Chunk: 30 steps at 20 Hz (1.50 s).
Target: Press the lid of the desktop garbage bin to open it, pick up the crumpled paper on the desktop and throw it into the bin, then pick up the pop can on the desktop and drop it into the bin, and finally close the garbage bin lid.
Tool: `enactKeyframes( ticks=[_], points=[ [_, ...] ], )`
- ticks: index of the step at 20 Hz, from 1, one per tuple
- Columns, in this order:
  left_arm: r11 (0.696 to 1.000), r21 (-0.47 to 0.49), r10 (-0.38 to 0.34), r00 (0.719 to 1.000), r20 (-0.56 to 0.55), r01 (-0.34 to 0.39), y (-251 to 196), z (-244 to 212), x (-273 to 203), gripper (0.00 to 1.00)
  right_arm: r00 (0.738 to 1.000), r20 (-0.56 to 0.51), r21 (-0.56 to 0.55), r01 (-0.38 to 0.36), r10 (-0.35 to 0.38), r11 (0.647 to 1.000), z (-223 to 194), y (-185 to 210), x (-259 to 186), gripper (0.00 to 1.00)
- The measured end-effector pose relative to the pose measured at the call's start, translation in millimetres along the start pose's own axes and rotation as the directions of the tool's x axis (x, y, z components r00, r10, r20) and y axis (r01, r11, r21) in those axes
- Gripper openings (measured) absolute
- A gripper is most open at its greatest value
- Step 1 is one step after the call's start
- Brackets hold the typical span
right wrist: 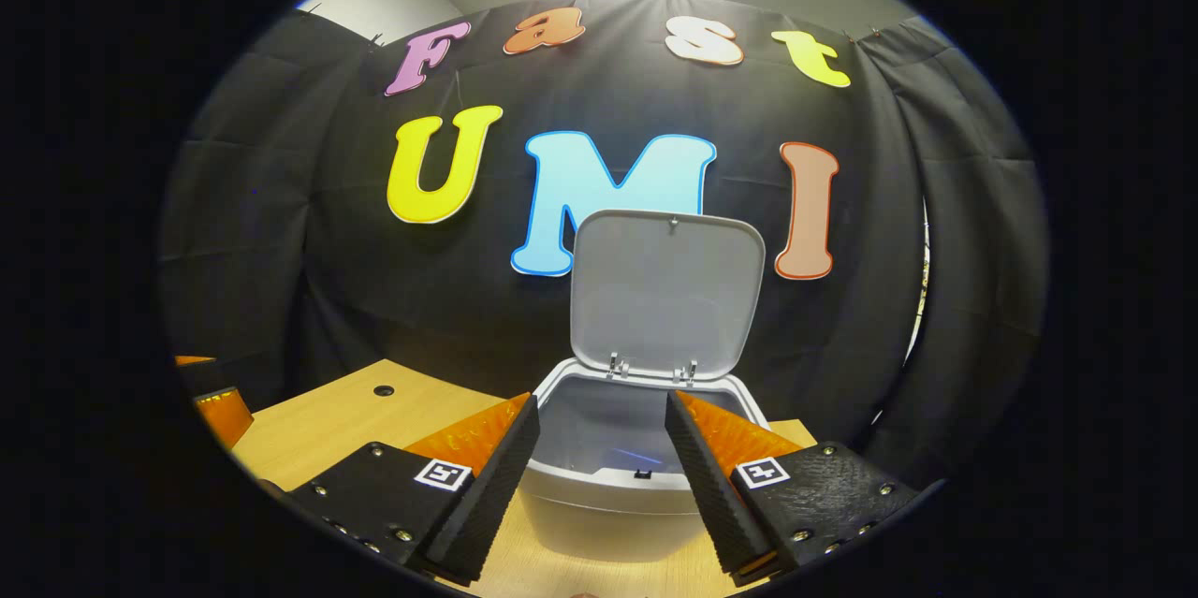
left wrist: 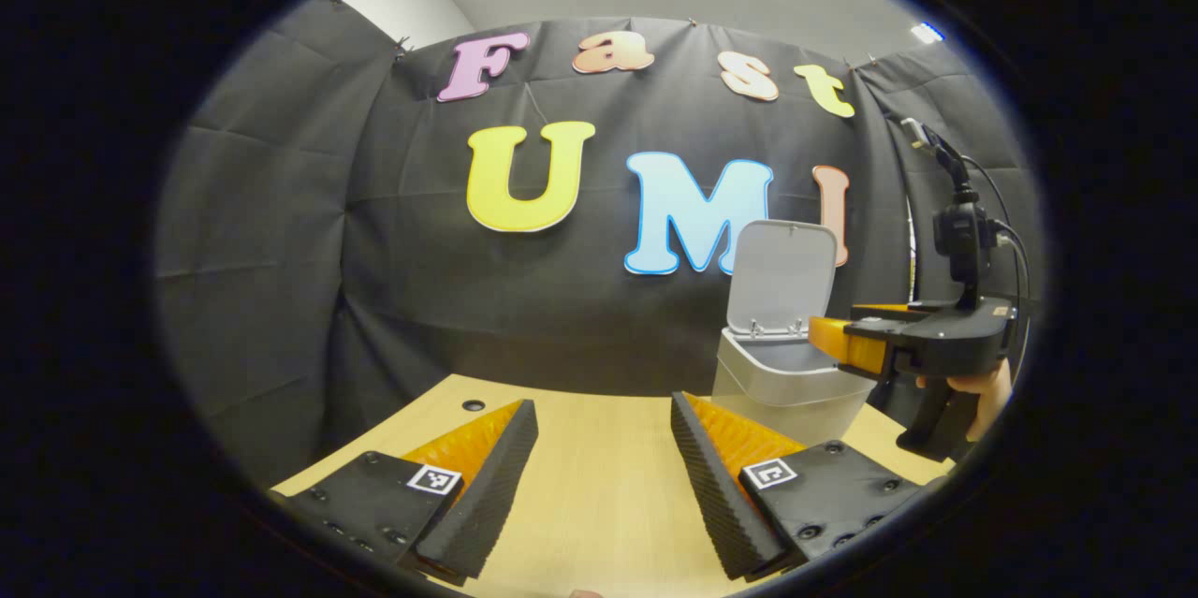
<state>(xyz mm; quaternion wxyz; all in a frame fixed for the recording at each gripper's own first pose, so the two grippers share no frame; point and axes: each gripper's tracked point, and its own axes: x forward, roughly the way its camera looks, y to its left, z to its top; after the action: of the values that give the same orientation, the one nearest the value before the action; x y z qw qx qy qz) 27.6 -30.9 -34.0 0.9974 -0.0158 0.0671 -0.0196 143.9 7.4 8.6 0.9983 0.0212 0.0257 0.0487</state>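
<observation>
right gripper (right wrist: 599, 448) spread wide, nothing in it, hanging right over the open bin (right wrist: 608, 495) | lid (right wrist: 664, 294) standing up at the back | left gripper (left wrist: 604, 448) wide too, over bare table (left wrist: 599, 504), bin off to its right

We see the bin (right wrist: 599, 495) as smooth matt plastic w/ small metal hinges (right wrist: 652, 368) under its lid (right wrist: 666, 284). Desktop (left wrist: 599, 476) looks like pale matt wood laminate. Finger pads (left wrist: 704, 476) look ribbed, rubbery; wall (left wrist: 281, 233) is creased cloth.
</observation>
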Motion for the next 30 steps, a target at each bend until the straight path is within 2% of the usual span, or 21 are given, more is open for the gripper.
enactKeyframes(
  ticks=[2, 11, 17, 24, 25, 26, 27, 30],
  points=[
    [1.000, 0.001, -0.009, 1.000, 0.005, 0.009, -0.9, 1.5, -0.3, 0.94, 1.000, 0.021, 0.006, 0.014, -0.014, 1.000, 11.9, -3.5, 0.3, 0.92],
    [0.998, -0.009, -0.064, 0.998, 0.014, 0.064, 0.6, 6.0, 15.0, 0.96, 0.993, 0.092, -0.002, 0.078, -0.078, 0.997, 71.1, -25.1, 17.3, 0.91],
    [0.997, 0.000, -0.077, 0.997, 0.015, 0.077, 18.3, 9.2, 36.2, 0.96, 0.991, 0.098, 0.001, 0.092, -0.092, 0.996, 101.5, -30.4, 45.9, 0.91],
    [0.995, 0.001, -0.096, 0.995, -0.001, 0.096, 32.9, 10.9, 59.5, 0.96, 0.982, 0.120, 0.001, 0.150, -0.149, 0.989, 129.2, -42.1, 78.1, 0.91],
    [0.995, 0.000, -0.101, 0.995, -0.006, 0.101, 33.9, 10.9, 63.0, 0.96, 0.980, 0.122, 0.007, 0.158, -0.158, 0.987, 132.6, -43.7, 82.9, 0.94],
    [0.995, 0.002, -0.104, 0.995, -0.009, 0.104, 35.0, 10.6, 65.7, 0.96, 0.979, 0.122, 0.013, 0.163, -0.163, 0.987, 135.8, -45.4, 87.0, 0.90],
    [0.994, 0.006, -0.105, 0.994, -0.012, 0.105, 35.1, 9.5, 68.3, 0.96, 0.977, 0.126, 0.019, 0.171, -0.172, 0.985, 139.5, -48.1, 91.3, 0.94],
    [0.995, 0.008, -0.103, 0.995, -0.017, 0.103, 39.1, 8.3, 76.9, 0.96, 0.973, 0.131, 0.016, 0.191, -0.191, 0.981, 150.3, -53.7, 106.4, 0.90]
  ],
)
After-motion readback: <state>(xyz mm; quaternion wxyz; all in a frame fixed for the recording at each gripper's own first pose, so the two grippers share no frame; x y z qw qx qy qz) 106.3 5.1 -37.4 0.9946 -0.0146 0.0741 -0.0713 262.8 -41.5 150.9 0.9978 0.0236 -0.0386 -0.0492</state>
